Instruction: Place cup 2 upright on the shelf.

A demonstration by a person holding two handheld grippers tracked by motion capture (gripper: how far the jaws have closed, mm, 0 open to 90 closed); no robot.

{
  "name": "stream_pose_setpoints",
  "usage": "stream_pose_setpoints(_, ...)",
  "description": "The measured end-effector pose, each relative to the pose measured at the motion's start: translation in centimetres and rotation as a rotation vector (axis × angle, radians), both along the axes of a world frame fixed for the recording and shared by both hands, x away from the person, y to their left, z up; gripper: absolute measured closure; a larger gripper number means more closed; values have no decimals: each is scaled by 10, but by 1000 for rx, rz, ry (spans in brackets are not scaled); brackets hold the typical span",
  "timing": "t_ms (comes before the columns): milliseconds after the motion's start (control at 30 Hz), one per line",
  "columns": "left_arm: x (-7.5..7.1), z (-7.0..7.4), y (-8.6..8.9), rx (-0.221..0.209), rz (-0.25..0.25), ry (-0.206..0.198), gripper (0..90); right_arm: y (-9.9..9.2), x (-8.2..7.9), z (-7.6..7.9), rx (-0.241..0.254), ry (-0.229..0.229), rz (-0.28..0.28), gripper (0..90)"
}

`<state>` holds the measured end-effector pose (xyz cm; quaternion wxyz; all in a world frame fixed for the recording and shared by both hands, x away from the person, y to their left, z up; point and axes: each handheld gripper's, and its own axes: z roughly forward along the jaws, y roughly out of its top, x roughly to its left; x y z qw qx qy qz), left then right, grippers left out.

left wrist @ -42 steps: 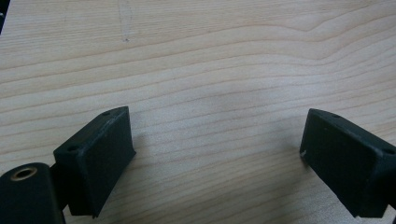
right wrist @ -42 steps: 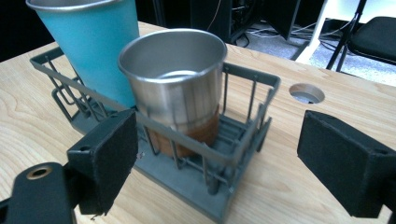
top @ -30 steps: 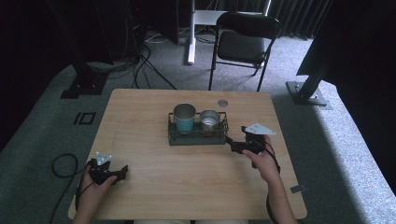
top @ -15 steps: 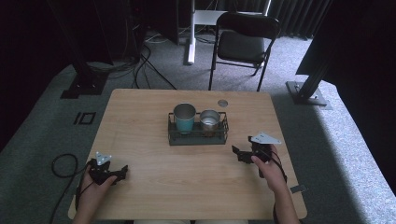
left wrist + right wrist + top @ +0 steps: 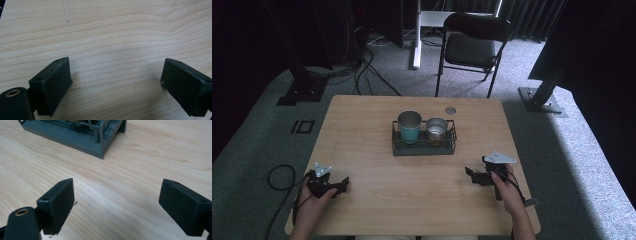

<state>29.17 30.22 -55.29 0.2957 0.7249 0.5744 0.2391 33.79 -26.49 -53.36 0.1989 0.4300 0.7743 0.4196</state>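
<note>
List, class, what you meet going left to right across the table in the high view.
Left claw → teal cup → steel cup → right claw. Both cups stand in the wire rack.

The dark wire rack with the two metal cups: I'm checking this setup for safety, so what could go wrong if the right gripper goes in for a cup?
1. The teal metal cup and the smaller silver metal cup stand close together inside the dark wire rack, so the open right gripper may knock one while reaching the other.
2. The rack's rails could catch a cup unless it is lifted straight up, dragging the rack across the wooden table.
</note>
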Motion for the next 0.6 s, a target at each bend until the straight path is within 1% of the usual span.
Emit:
stream_pose_setpoints(33, 0, 0, 0, 0, 0, 0, 102, 0, 0, 0, 0, 0, 0, 129)
stream_pose_setpoints(67, 0, 0, 0, 0, 0, 0, 102, -4, -5, -4, -3, 12, -4, 130)
stream_pose_setpoints(200, 0, 0, 0, 0, 0, 0, 102, -9, -12, -10, -9, 34, -2, 130)
stream_pose_setpoints(333, 0, 0, 0, 0, 0, 0, 102, -14, -18, -12, -29, 51, -4, 130)
stream_pose_setpoints(433, 0, 0, 0, 0, 0, 0, 102, -16, -22, -13, -22, 53, -10, 130)
stream_pose_setpoints(467, 0, 0, 0, 0, 0, 0, 102, -18, -26, -14, -19, 60, -13, 130)
stream_pose_setpoints(600, 0, 0, 0, 0, 0, 0, 102, -22, -32, -17, -29, 73, -22, 129)
